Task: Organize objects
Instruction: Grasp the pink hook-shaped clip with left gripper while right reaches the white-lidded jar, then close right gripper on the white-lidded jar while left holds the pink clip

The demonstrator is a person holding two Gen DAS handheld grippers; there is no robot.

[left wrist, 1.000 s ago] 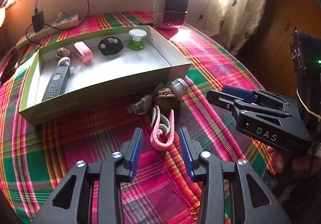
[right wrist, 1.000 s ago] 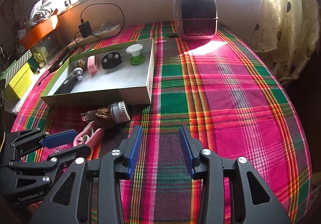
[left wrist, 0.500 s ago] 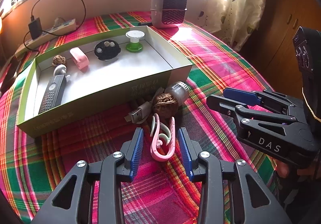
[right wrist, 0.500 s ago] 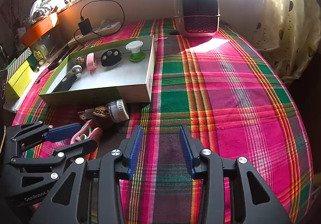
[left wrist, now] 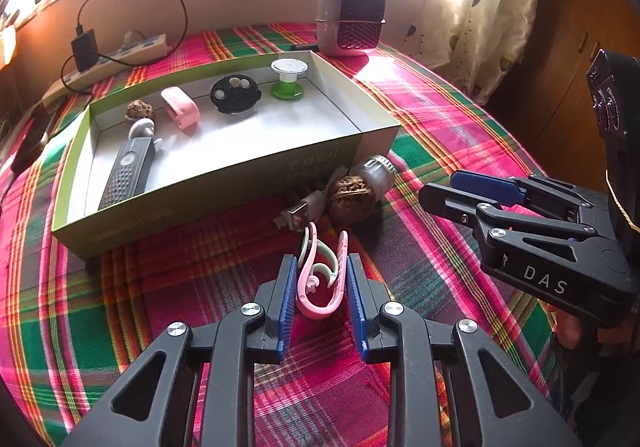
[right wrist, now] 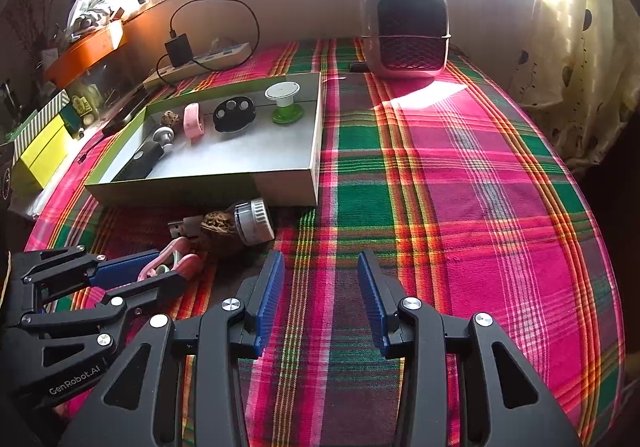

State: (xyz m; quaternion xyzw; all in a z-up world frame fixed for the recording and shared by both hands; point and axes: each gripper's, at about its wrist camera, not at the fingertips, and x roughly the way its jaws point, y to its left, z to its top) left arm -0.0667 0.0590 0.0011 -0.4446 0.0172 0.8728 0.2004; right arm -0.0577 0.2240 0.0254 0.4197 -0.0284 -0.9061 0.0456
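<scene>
A pink clip with a pale green inner hook point(left wrist: 318, 309) lies on the plaid cloth in front of the green box point(left wrist: 240, 179). My left gripper point(left wrist: 320, 279) straddles it and its jaws are closing, with the blue pads touching the clip's two arms. In the right wrist view the clip point(right wrist: 188, 263) shows between the left gripper's point(right wrist: 132, 275) fingers. My right gripper point(right wrist: 320, 287) hovers open over bare cloth to the right, with nothing between its fingers. It also appears at the right of the left wrist view point(left wrist: 444, 187).
Just beyond the clip lie a walnut point(left wrist: 352, 193), a USB plug point(left wrist: 298, 213) and a grey capped cylinder point(left wrist: 376, 171), against the box's front wall. The box holds several small items. A small heater point(left wrist: 352, 23) and a power strip point(left wrist: 116, 55) stand at the back.
The left gripper's jaws have drawn in from wide apart to meet the pink clip's sides, and the gripper edged forward over it. The right gripper has stayed put.
</scene>
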